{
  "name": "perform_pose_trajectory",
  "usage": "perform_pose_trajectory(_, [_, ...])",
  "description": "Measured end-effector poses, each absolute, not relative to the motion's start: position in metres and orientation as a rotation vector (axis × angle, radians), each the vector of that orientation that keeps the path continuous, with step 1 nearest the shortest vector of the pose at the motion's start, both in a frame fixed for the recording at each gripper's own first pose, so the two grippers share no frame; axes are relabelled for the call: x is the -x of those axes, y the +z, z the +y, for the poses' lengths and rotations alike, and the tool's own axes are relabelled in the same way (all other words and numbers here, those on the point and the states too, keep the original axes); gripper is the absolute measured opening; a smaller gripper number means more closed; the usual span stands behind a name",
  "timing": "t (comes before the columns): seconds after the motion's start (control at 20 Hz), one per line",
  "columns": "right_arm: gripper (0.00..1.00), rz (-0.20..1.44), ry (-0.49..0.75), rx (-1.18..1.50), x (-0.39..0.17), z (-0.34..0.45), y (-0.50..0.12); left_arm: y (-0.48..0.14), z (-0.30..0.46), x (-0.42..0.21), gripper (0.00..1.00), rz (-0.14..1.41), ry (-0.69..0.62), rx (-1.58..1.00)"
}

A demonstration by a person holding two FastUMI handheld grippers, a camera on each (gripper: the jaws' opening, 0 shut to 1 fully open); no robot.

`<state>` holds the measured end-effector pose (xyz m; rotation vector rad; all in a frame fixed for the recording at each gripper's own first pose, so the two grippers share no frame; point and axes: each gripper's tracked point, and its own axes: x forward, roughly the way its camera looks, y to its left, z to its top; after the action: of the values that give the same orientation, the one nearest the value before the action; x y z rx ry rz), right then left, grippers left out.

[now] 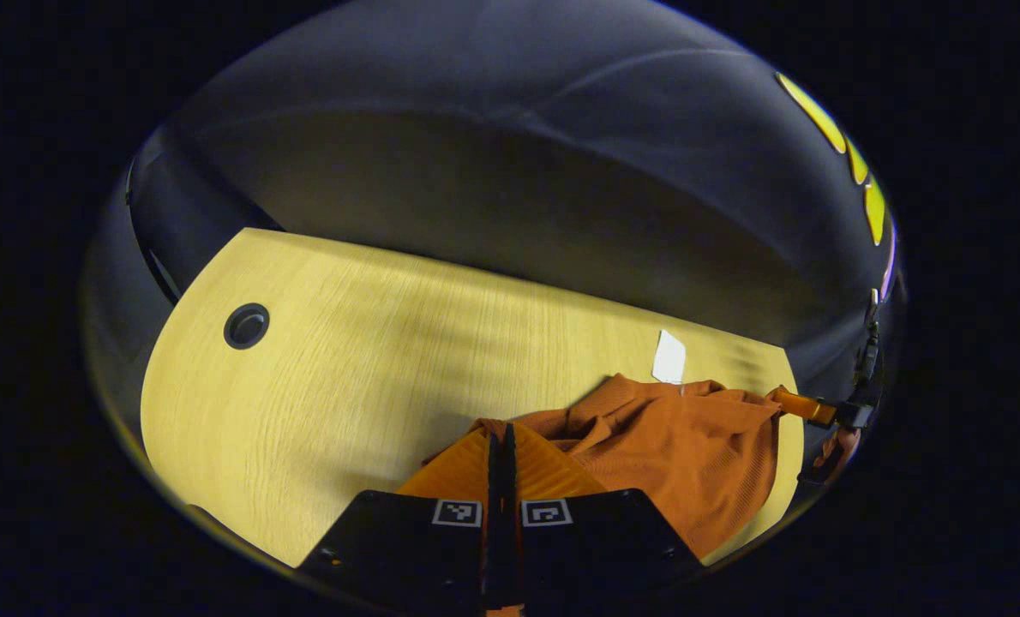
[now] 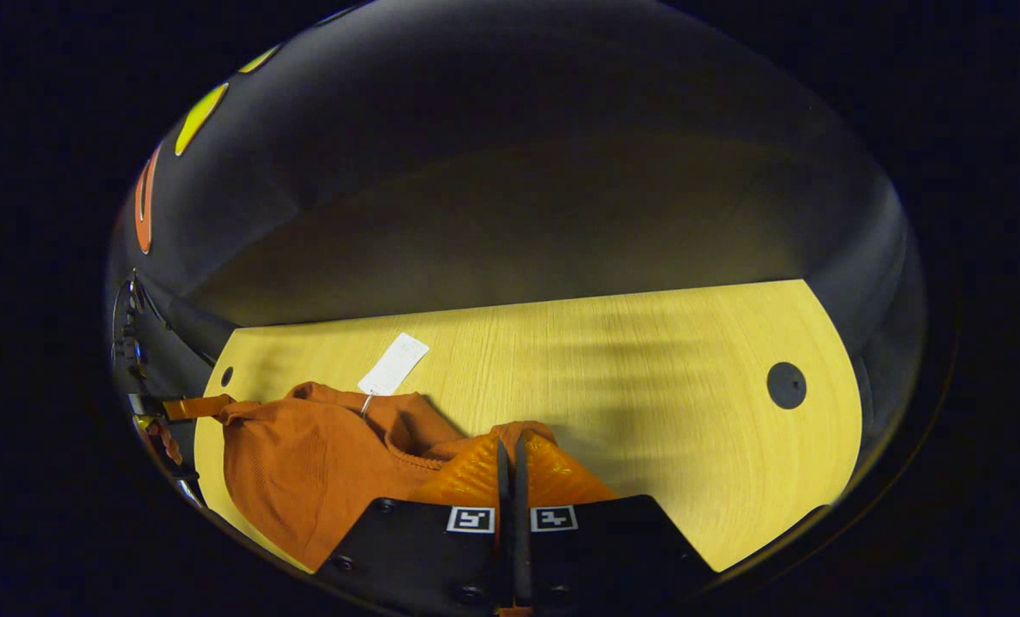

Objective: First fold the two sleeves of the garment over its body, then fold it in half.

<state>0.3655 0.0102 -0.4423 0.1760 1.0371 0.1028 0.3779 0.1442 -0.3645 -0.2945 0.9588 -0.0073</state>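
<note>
An orange ribbed garment [image 1: 690,454] lies bunched on the wooden table [image 1: 347,377], with a white tag [image 1: 669,356] at its far edge. In the left gripper view my left gripper [image 1: 501,439] is shut, its orange fingers pinching a fold of the garment's edge at their tips. The right gripper's finger [image 1: 806,407] shows far right, holding the garment's other end. In the right gripper view the garment [image 2: 321,467] spreads to the left, tag [image 2: 394,364] on top. My right gripper [image 2: 510,444] is shut on a fabric edge. The left gripper's finger [image 2: 195,407] grips the far left end.
The light wooden table [image 2: 647,394] stretches away from the garment, with a round cable grommet [image 1: 246,326] near one far corner and another grommet [image 2: 786,385] near the other. Dark cloth walls close off the back and sides.
</note>
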Motion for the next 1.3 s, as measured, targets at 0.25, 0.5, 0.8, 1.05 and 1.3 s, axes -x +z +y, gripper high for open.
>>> perform_pose_trajectory(0.25, [0.16,1.007,0.106,-0.184,-0.369,0.011,-0.44,-0.361,0.148,-0.387,0.63,0.905,0.024,0.327])
perform_pose_trajectory(0.5, [0.63,0.92,0.061,-0.155,-0.358,-0.005,-0.4,-0.317,0.16,-0.385,0.98,0.806,0.058,0.303])
perform_pose_trajectory(0.8, [0.95,0.754,0.043,-0.096,-0.307,0.004,-0.315,-0.244,0.149,-0.342,0.98,0.645,0.026,0.194])
perform_pose_trajectory(1.05, [0.98,0.574,0.082,-0.037,-0.232,0.048,-0.209,-0.156,0.125,-0.294,0.98,0.461,-0.005,0.168])
perform_pose_trajectory(1.3, [0.97,0.344,0.105,-0.032,-0.147,0.093,-0.102,-0.057,0.115,-0.22,0.97,0.223,0.005,0.1])
